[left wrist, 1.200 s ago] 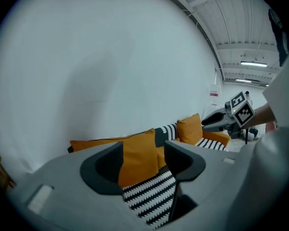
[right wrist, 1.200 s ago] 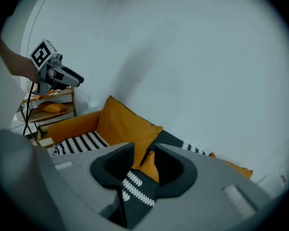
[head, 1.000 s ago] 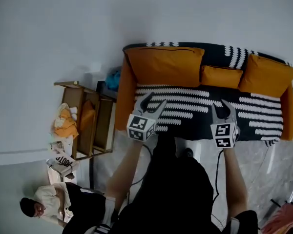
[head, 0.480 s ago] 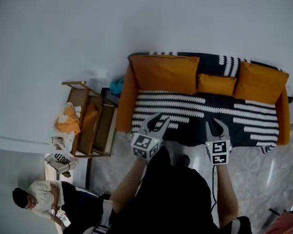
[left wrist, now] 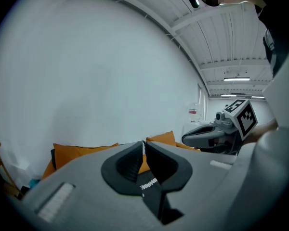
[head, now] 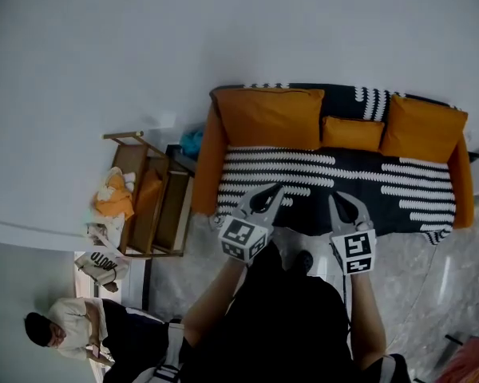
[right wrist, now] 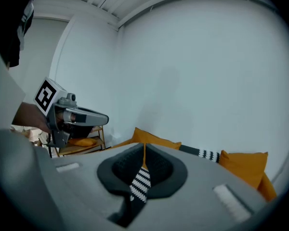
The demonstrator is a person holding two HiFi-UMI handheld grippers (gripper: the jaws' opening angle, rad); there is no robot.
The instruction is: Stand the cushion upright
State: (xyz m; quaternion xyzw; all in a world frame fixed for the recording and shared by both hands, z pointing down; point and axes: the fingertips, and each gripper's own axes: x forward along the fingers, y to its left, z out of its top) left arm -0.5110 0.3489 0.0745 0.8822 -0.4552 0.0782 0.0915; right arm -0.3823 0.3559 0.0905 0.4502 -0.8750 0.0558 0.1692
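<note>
- Three orange cushions stand upright along the backrest of the sofa: a large cushion at the left end, a small cushion in the middle, just beside it, and a third cushion at the right end
- Black-and-white, a striped throw covers the seat and shows again above the backrest; the cushions' lower edges rest on it
- Left gripper is held in the air at the sofa's front edge, pointing toward the seat; its jaws have just been closing and now meet tip to tip, with nothing between them
- Right gripper hangs beside it, a little apart, also at the front edge; its jaws have likewise just been closing and now stand together, empty; only the throw shows behind them
- Both grippers are well apart from all three cushions
- Beside the sofa's left arm stands a wooden rack with an orange cloth on it; a person sits low at the lower left
</note>
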